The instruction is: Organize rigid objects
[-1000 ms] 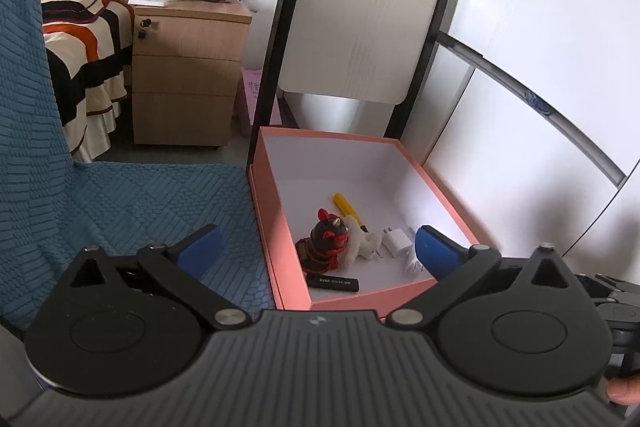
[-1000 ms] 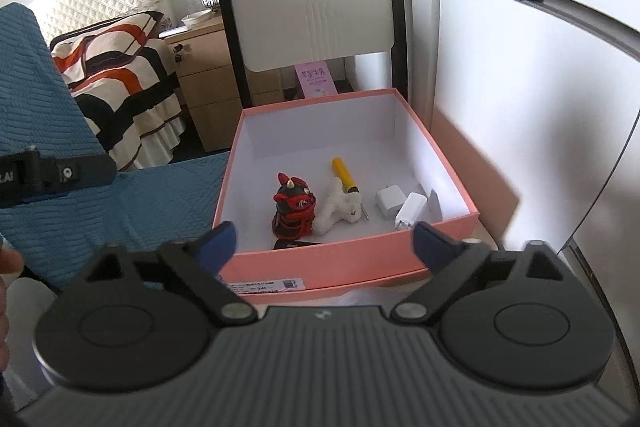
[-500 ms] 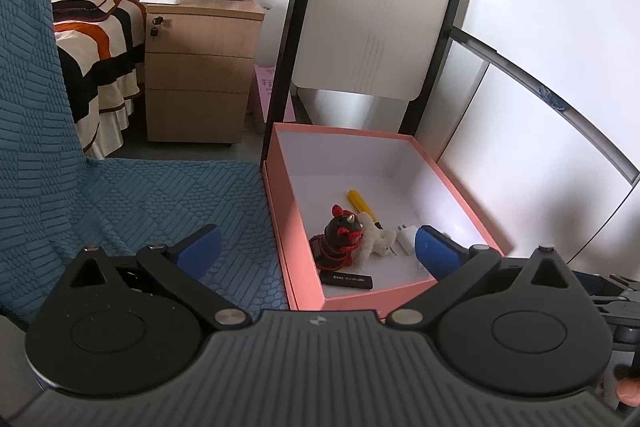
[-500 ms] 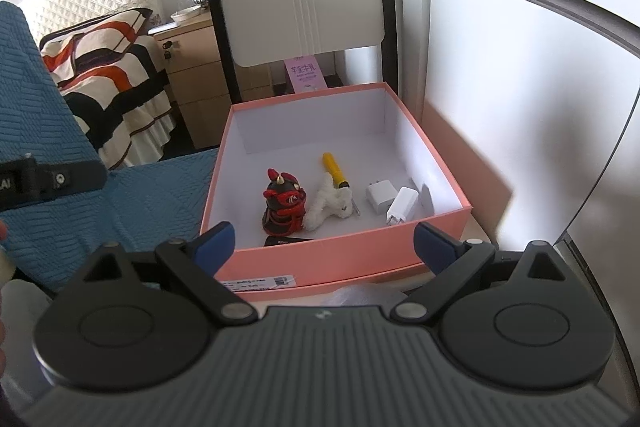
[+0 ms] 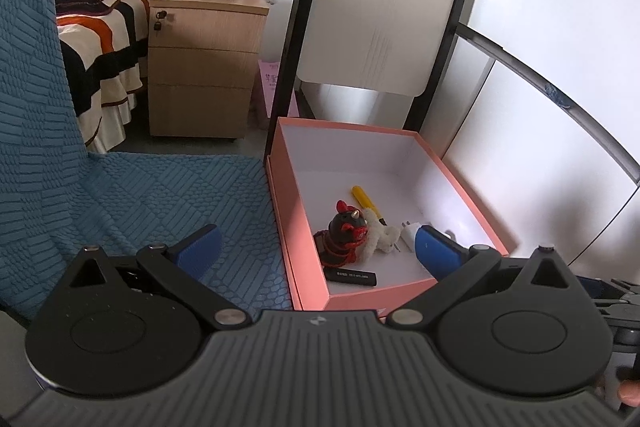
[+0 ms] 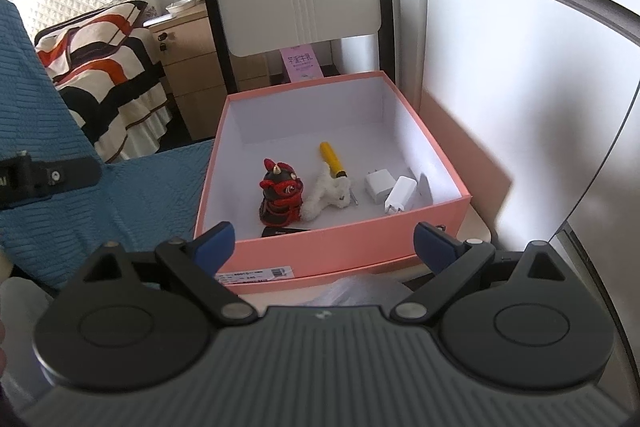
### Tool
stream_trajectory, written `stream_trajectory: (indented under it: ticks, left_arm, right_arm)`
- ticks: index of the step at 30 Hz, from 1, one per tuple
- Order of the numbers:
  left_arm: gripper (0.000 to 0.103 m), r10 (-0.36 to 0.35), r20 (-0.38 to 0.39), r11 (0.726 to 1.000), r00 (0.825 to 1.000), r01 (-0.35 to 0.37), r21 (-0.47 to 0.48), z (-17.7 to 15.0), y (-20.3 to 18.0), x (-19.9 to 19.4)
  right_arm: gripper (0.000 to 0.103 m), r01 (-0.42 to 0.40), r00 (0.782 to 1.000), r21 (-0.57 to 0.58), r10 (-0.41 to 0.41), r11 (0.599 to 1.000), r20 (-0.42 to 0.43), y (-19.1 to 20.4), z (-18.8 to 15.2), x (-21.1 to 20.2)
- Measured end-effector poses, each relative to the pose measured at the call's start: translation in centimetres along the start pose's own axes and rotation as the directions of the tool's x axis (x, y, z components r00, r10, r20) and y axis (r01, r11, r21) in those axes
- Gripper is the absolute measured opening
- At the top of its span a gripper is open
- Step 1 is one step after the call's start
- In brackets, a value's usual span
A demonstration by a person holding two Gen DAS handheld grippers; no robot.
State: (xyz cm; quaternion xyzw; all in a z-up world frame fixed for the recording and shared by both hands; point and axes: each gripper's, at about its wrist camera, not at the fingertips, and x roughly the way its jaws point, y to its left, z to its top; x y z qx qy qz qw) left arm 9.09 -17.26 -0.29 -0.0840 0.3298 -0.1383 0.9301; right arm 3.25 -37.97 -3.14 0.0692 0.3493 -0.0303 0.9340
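An open pink box (image 5: 301,227) (image 6: 352,243) holds a red-and-black figurine (image 5: 344,237) (image 6: 281,193), a white plush toy (image 5: 378,237) (image 6: 328,195), a yellow-handled tool (image 5: 366,201) (image 6: 331,157), two white chargers (image 6: 378,183) (image 6: 400,194) and a black stick (image 5: 352,277) (image 6: 285,231). My left gripper (image 5: 316,253) is open and empty, hovering near the box's front-left corner. My right gripper (image 6: 325,245) is open and empty, just in front of the box's near wall.
A blue quilted cover (image 5: 120,195) lies left of the box. A white chair back (image 5: 384,23) stands behind it. A wooden bedside cabinet (image 5: 200,67) and a striped bed (image 5: 96,39) are at the far left. A white wall panel (image 6: 520,99) runs along the right.
Both grippers have shifted slightly; the left view has swung so the box sits further right, and the right view has moved a little closer to the box. Both stay open.
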Motion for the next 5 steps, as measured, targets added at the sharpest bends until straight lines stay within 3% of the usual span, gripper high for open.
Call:
stream_trajectory:
  ticks: [5]
  left_arm:
    - [0.103,-0.009,0.015,1.000,1.000,0.008,0.016,-0.23,-0.15,-0.29]
  right_arm:
    - [0.098,-0.008,1.000,0.000,0.008,1.000,-0.008,0.07,-0.10,0.28]
